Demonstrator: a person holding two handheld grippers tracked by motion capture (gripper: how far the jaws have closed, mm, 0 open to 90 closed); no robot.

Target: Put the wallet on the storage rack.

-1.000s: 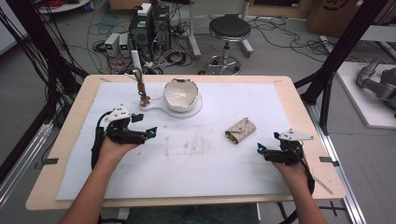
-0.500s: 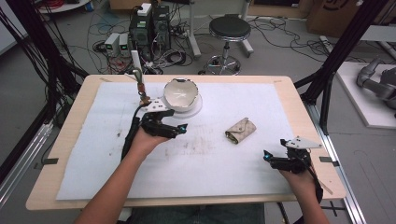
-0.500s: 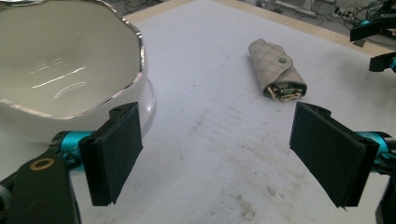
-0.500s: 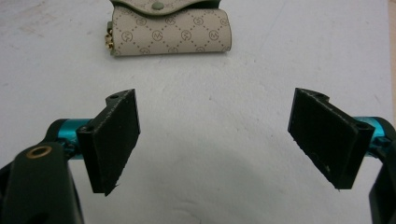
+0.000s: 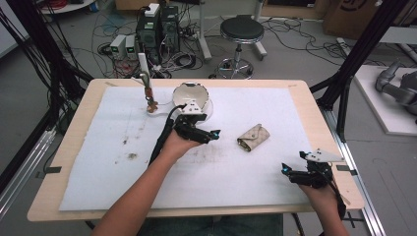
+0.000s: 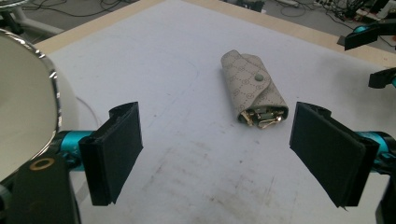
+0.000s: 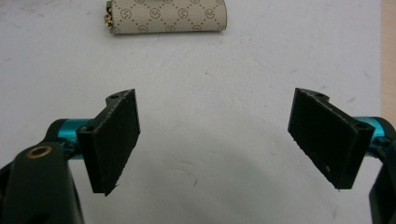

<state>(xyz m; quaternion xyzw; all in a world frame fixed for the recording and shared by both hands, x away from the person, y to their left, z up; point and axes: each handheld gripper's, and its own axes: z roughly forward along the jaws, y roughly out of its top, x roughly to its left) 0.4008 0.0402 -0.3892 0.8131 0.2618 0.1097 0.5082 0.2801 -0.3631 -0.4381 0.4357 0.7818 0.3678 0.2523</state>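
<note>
A big wooden table (image 5: 74, 128) carries a white sheet (image 5: 275, 105) that covers most of its top. The sheet has brown smudges near its middle and toward its left edge.

A white bowl (image 5: 189, 93) sits near the far edge of the sheet, left of the middle. In the left gripper view it is cut off at the left side. Beside it, closer to the far left corner, a small tool with a white handle (image 5: 143, 64) stands up, and its tip is too small to make out.

The left gripper (image 5: 209, 136) hangs over the middle of the sheet, just in front of the bowl. Its jaws are wide apart and hold nothing. The right gripper (image 5: 289, 171) is near the front right corner, jaws also wide apart and empty.

A small tan key pouch (image 5: 253, 137) lies flat between the two grippers, right of the middle. Gold metal bits (image 6: 261, 119) poke out of its open end, but they are hard to tell apart.
</note>
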